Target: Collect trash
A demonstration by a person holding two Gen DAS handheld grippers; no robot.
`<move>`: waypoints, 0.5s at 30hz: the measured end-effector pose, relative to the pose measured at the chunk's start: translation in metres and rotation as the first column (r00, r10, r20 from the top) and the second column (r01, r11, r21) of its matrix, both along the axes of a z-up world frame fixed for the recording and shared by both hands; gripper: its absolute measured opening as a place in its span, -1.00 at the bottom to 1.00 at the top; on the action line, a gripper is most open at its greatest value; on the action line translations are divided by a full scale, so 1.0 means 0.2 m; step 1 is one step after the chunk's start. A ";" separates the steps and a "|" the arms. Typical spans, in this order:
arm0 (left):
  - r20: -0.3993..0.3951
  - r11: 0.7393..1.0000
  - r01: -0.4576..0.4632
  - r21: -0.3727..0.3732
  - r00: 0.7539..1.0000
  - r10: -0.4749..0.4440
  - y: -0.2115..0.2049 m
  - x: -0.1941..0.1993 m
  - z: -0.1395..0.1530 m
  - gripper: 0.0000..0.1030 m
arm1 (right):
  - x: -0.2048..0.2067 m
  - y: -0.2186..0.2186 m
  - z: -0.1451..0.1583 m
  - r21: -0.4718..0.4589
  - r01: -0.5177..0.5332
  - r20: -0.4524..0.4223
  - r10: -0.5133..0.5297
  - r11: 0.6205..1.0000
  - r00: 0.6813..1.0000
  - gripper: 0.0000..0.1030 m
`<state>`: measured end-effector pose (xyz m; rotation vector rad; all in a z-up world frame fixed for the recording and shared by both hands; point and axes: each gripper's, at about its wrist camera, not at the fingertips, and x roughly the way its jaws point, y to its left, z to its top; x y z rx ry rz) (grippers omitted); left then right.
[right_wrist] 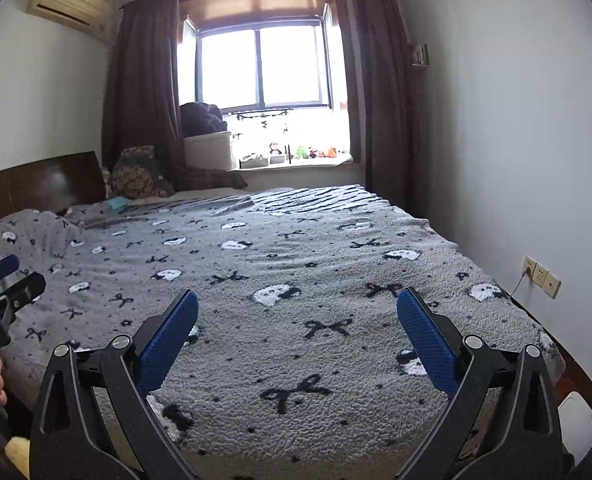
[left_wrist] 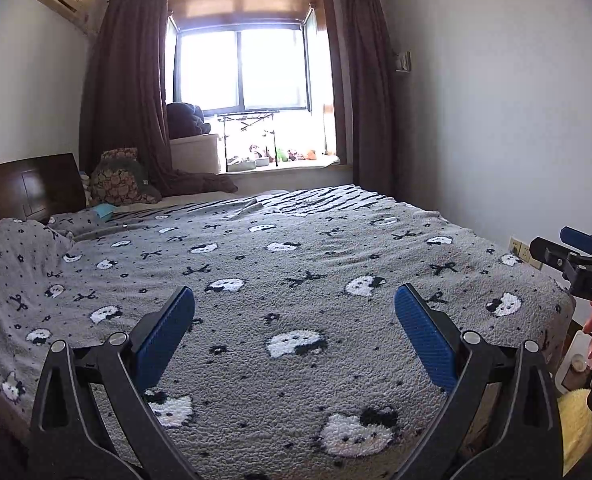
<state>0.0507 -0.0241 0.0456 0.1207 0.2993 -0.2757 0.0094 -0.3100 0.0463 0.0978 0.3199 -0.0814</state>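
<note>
My left gripper is open and empty, held over the foot of a bed covered by a grey blanket with white cat faces and black bows. My right gripper is open and empty too, beside it to the right; it shows at the right edge of the left wrist view. The left gripper shows at the left edge of the right wrist view. A small light blue item lies near the pillows at the far left of the bed, also in the right wrist view. I cannot tell what it is.
A dark wooden headboard stands at the left. Pillows and clothes are piled by the brown curtain. The window sill holds small toys. A white wall with sockets runs close along the bed's right side.
</note>
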 end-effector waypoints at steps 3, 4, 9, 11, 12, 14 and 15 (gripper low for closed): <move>-0.003 1.000 0.010 -0.001 1.000 -0.010 0.00 -0.01 0.00 0.84 | 0.00 0.00 0.00 0.001 -0.003 0.000 0.003 1.000 1.000 0.93; -0.005 1.000 0.013 0.000 1.000 -0.013 -0.01 -0.01 -0.01 0.84 | 0.00 0.00 0.01 0.003 -0.005 -0.002 0.005 1.000 1.000 0.93; -0.007 1.000 0.018 0.007 1.000 -0.018 -0.01 -0.02 -0.01 0.84 | 0.00 0.01 0.00 0.003 -0.004 -0.004 0.004 1.000 1.000 0.93; -0.006 1.000 0.016 0.008 1.000 -0.016 -0.01 -0.02 -0.01 0.84 | 0.00 0.01 0.01 0.004 -0.005 -0.002 0.005 1.000 1.000 0.93; -0.006 1.000 0.015 0.006 1.000 -0.015 -0.01 -0.02 -0.01 0.84 | 0.00 0.01 0.01 0.005 -0.005 -0.001 0.005 1.000 1.000 0.93; -0.007 1.000 0.012 0.004 1.000 -0.012 0.00 -0.02 0.00 0.84 | -0.01 0.01 0.01 0.005 -0.006 0.002 0.006 1.000 1.000 0.93; -0.007 1.000 0.011 0.005 1.000 -0.011 0.00 -0.02 0.00 0.84 | -0.01 0.01 0.01 0.005 -0.007 0.003 0.007 1.000 1.000 0.93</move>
